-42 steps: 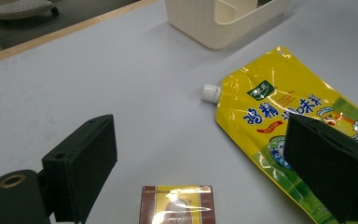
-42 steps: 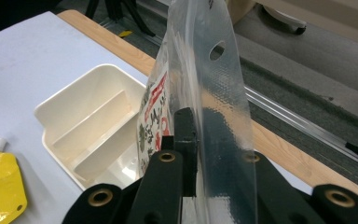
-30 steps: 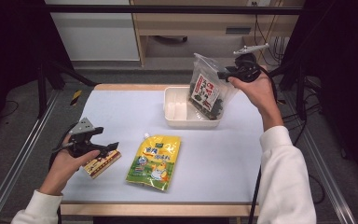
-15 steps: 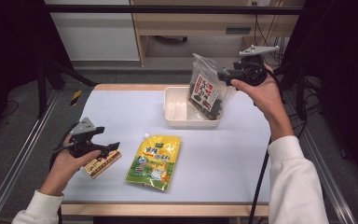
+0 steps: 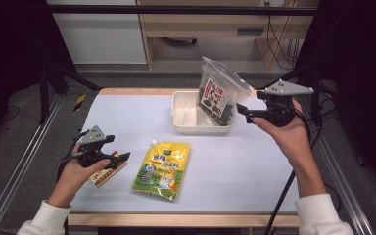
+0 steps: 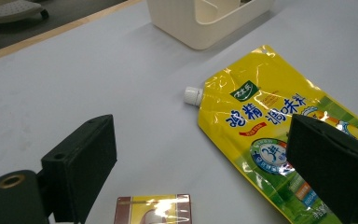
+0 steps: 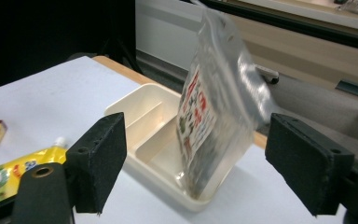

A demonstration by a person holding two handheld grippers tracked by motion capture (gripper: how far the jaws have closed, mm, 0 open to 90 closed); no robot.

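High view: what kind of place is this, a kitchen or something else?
Probably a lab recording station, not a kitchen. A white table stands in a metal rail frame with dark curtains around it, cables hang behind, and grocery items lie ready beside a cream tray.

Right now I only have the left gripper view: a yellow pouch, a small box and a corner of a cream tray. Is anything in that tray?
Observer: Yes, a clear bag with dark contents stands on end in the tray, tilted.
Operator: Is the right gripper holding it?
Observer: No. The right gripper is open beside the bag. Its jaws have just been opening, and the pads press on nothing.
Operator: Where in the tray does the bag sit?
Observer: The right gripper view shows a divider in the tray, and the bag stands in the compartment on the right gripper's side.
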